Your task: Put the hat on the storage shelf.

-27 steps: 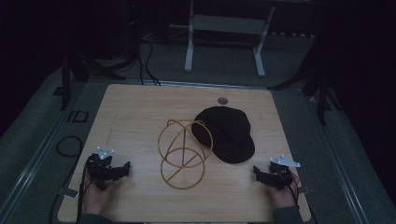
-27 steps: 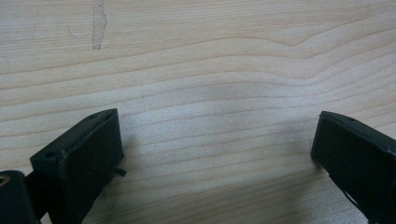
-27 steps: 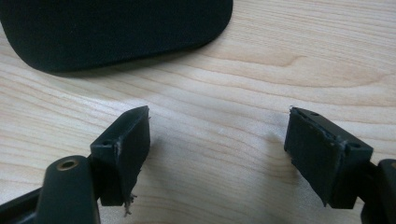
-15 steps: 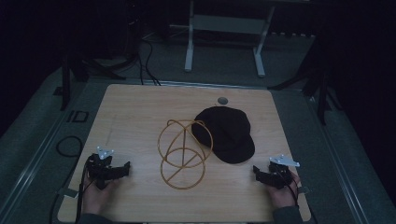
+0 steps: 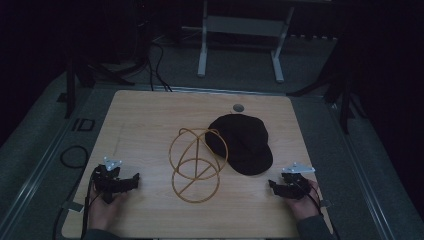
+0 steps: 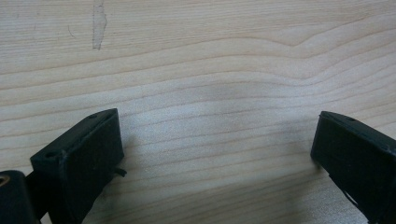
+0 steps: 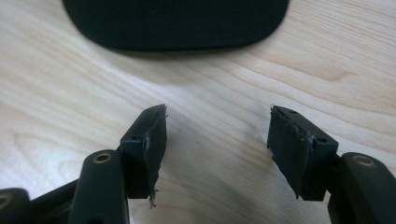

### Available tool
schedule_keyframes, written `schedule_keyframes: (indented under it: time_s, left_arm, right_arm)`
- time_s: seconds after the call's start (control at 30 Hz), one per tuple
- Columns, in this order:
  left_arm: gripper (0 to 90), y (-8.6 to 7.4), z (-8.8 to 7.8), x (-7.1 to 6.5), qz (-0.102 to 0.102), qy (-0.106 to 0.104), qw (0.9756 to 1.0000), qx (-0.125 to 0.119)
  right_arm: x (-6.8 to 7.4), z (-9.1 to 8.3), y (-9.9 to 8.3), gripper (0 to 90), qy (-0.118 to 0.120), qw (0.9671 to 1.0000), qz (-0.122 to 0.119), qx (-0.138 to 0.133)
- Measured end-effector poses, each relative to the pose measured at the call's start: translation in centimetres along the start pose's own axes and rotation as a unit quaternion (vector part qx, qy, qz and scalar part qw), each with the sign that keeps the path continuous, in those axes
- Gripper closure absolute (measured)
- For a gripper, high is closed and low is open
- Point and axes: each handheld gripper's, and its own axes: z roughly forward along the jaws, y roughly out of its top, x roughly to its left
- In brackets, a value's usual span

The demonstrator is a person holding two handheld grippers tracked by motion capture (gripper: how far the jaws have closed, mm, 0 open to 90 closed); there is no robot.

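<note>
Resting near desk [image 5: 140, 115] front corners: your left gripper [image 5: 131, 181], right gripper [image 5: 273, 186], both jaws apart, empty. Black cap [image 5: 243, 142] touching wire hoop frame [image 5: 196, 164] mid-desk.

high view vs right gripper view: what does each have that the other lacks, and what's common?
High view alone: the wire-hoop stand, the left gripper at the near left, the whole table. Right gripper view alone: the right gripper close up, jaws apart over bare wood, one pad frayed. Shared: the black cap, whose brim edge lies just ahead of the jaws.
</note>
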Motion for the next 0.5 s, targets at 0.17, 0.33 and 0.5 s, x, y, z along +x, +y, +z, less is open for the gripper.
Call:
schedule_keyframes:
  time_s: [0.17, 0.33, 0.5]
  left_arm:
    - [1.8, 0.0, 0.0, 0.0, 0.0, 0.0, 1.0, 0.0]
    - [1.8, 0.0, 0.0, 0.0, 0.0, 0.0, 1.0, 0.0]
    - [1.8, 0.0, 0.0, 0.0, -0.001, 0.0, 1.0, -0.001]
  right_arm:
    - [0.6, -0.2, 0.7, 39.2, 0.007, 0.9992, -0.036, 0.016]
    - [1.0, -0.6, 1.6, 39.4, 0.009, 0.998, -0.058, 0.021]
    - [1.3, -1.1, 2.7, 39.3, 0.014, 0.9973, -0.067, 0.026]
